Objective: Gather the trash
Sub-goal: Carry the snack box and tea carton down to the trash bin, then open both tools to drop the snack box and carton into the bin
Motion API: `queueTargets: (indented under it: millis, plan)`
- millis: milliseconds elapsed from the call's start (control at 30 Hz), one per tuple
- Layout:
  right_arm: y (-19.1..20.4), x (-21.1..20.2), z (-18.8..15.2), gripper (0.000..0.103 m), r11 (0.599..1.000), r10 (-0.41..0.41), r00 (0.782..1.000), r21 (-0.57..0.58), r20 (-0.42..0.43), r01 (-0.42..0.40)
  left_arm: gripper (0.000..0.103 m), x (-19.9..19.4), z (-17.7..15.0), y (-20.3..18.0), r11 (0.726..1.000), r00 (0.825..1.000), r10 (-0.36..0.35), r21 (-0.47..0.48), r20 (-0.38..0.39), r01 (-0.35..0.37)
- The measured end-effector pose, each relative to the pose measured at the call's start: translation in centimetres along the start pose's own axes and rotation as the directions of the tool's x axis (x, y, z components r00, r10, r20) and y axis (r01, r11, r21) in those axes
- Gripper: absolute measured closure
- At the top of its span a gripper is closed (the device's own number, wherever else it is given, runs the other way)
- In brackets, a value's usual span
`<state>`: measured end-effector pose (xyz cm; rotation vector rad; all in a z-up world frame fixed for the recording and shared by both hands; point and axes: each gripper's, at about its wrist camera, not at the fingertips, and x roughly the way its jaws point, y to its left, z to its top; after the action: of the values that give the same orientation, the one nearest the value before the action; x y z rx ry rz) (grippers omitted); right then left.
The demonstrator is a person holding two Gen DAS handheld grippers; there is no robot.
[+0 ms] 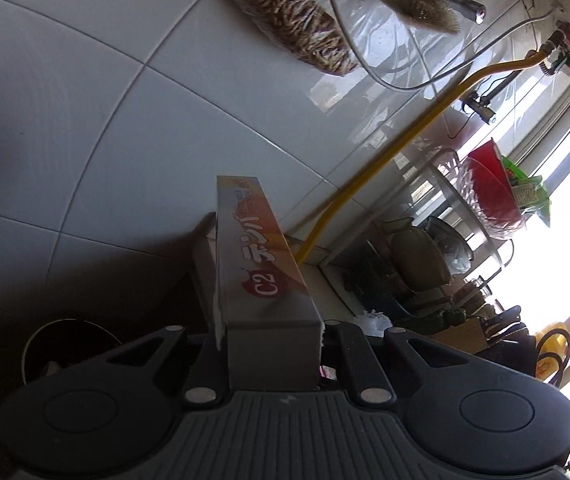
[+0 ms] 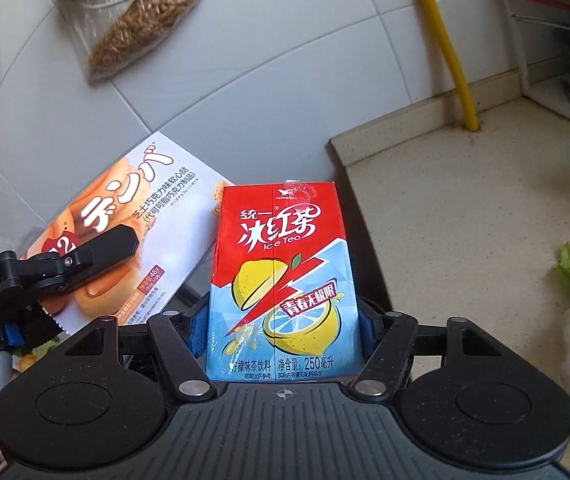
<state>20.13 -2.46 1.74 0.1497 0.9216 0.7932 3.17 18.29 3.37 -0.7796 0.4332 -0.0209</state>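
Two wrist cameras looked along two hand-held grippers in a kitchen corner with white wall tiles. The left gripper (image 1: 271, 332) pinched a long, flat snack box (image 1: 263, 272) by its near end, its fingers pressed against the box's two sides, so the box stuck out forward, edge-on to the camera, with orange and white printing and a red "C2" badge on the face turned right. From the right wrist view, the same snack box (image 2: 137, 216) showed its broad printed face, tilted up to the left, with one black finger of the left gripper (image 2: 103, 250) lying across its lower part. The right gripper (image 2: 283, 328) clamped a red, blue and yellow iced tea carton (image 2: 281, 280) between blue-padded fingers; the carton stood upright in the jaws, label toward the camera, just beside the snack box's right edge. Both items were held off the counter (image 2: 465, 208), a speckled beige surface to the right. A yellow pipe (image 2: 451, 44) ran down the tiled wall to the counter's back edge. A clear bag of brown dried food (image 2: 145, 28) hung against the tiles at upper left. In the left wrist view, a round dark bin (image 1: 67, 340) sat low at the left, in shadow.
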Motion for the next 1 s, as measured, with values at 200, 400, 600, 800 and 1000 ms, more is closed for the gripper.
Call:
queueTargets:
  millis: [200,400,600,800,1000]
  plan:
    - [1.8,4.8,-0.3,0.030,1.000,0.012,0.996,-0.014,-0.089,-0.013,0.093,0.7,0.6,3.8,0.995,0.995,0.097,-0.036,-0.020,-0.097]
    - [2.7,10.3,-0.6,0.030,1.000,-0.013,0.983,-0.028,-0.182,0.008,0.092,3.7,1.2,7.2,0.985,0.984,0.151,-0.067,-0.091,-0.157]
    - [1.9,15.0,-1.3,0.030,0.998,-0.062,0.963,-0.017,-0.261,0.060,0.090,8.6,1.9,9.4,0.970,0.953,0.222,-0.048,-0.206,-0.236]
    - [0.1,19.6,-2.5,0.028,0.995,-0.081,0.937,0.019,-0.340,0.093,0.074,13.6,1.8,11.6,0.946,0.897,0.296,-0.029,-0.329,-0.323]
    - [-1.8,22.9,-4.2,0.025,0.986,-0.123,0.910,0.052,-0.396,0.156,0.074,15.7,1.6,12.7,0.935,0.874,0.317,-0.034,-0.368,-0.353]
